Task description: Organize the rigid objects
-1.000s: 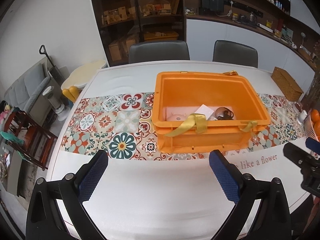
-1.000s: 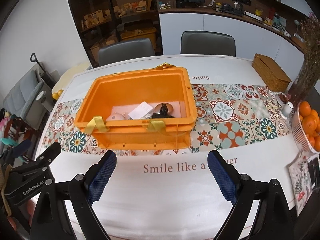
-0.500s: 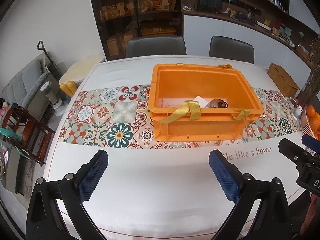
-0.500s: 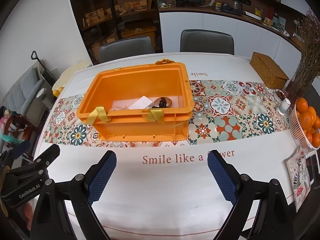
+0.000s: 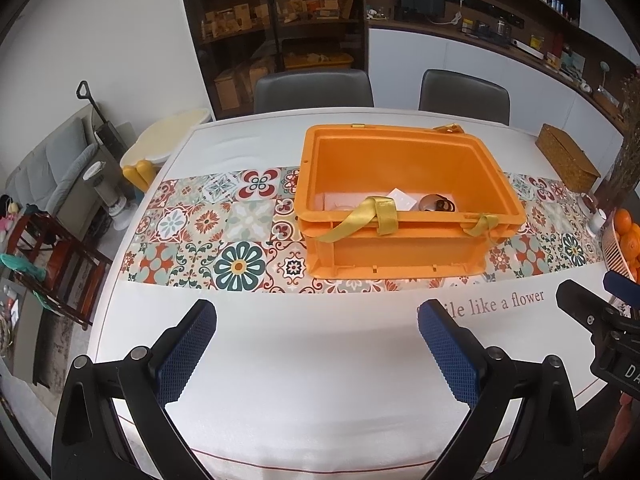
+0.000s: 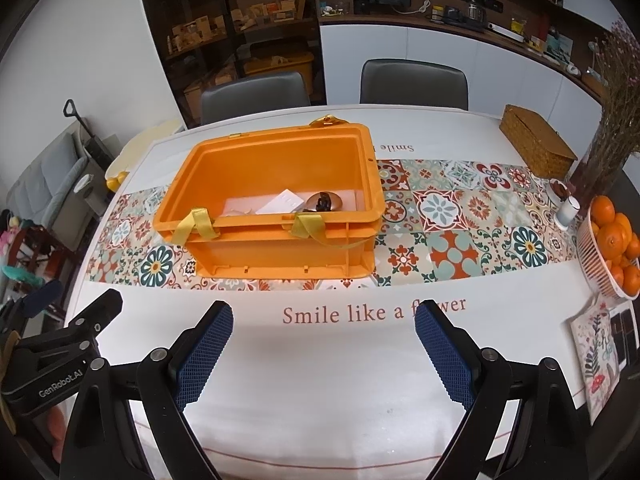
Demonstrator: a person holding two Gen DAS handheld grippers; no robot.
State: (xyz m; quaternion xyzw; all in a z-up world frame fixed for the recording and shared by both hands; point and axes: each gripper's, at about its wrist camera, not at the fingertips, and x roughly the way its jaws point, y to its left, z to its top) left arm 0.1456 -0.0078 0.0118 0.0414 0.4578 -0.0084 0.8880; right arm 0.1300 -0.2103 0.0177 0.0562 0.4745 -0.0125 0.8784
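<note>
An orange plastic crate (image 5: 400, 252) (image 6: 280, 252) with yellow strap handles stands on the tiled runner in the middle of the table. Inside it lie a white card (image 5: 401, 197) (image 6: 285, 201), a round dark metallic object (image 5: 438, 203) (image 6: 325, 201) and a pale object mostly hidden by the near wall. My left gripper (image 5: 316, 354) hovers open over the bare white cloth in front of the crate, nothing between its blue pads. My right gripper (image 6: 322, 356) is likewise open and empty over the printed words, well short of the crate.
A wicker box (image 6: 536, 146) sits at the far right, a basket of oranges (image 6: 610, 248) and a small white cup (image 6: 567, 210) at the right edge, a printed mat (image 6: 598, 354) near the front right. Two grey chairs (image 6: 256, 94) stand behind the table.
Both views have drawn back from the crate, so it looks smaller and farther, and its contents sit lower behind the near wall. Both grippers stay open and empty.
</note>
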